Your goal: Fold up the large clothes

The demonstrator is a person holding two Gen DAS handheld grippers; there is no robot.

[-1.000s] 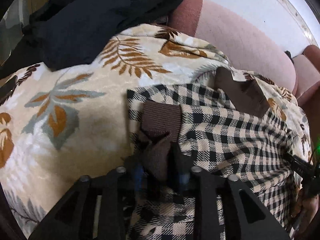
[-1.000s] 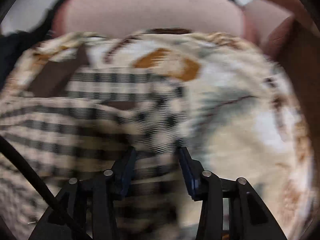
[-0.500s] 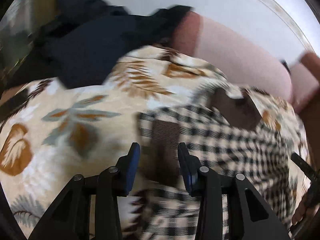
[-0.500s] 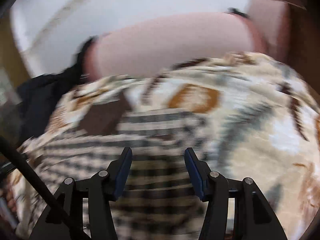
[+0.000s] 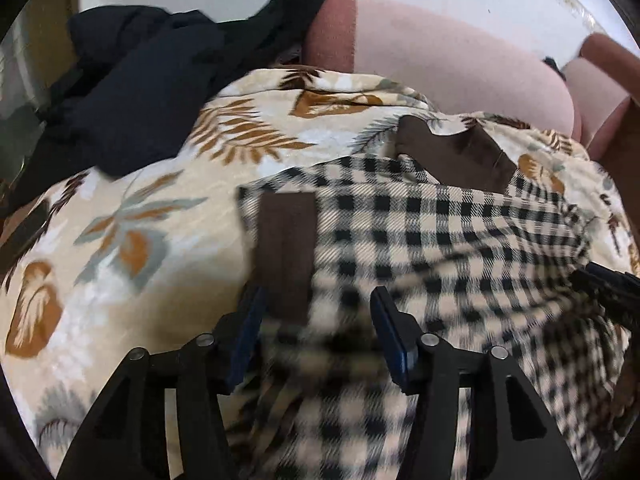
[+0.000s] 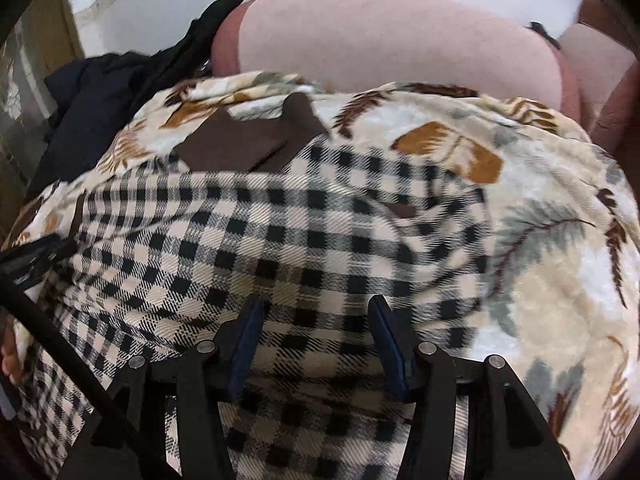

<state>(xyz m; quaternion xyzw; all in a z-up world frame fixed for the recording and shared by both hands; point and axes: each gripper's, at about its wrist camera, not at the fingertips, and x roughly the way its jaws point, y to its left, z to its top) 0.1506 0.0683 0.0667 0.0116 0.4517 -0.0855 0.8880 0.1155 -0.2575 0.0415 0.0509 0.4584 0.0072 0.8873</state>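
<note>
Pink sofa cushions [image 6: 400, 40] and a leaf-print blanket [image 5: 140, 240] lay beyond both tools. The left gripper [image 5: 316, 336] was opening, nothing pinched, above the brown cuff [image 5: 286, 248]; the right gripper [image 6: 316, 336] stood open over the checked shirt [image 6: 280, 240]. Re-gripping the hem evenly seemed wise, since the soft, rumpled shirt would likely bunch.

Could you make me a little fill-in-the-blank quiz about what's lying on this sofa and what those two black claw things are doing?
1. The checked garment lies on a blanket printed with ______.
2. The garment's cuff and collar are plain ______.
3. The right gripper has its jaws apart and holds ______.
4. At the blanket's far left edge sits a pile of ______ clothing.

Missing words: leaves; brown; nothing; dark
</note>
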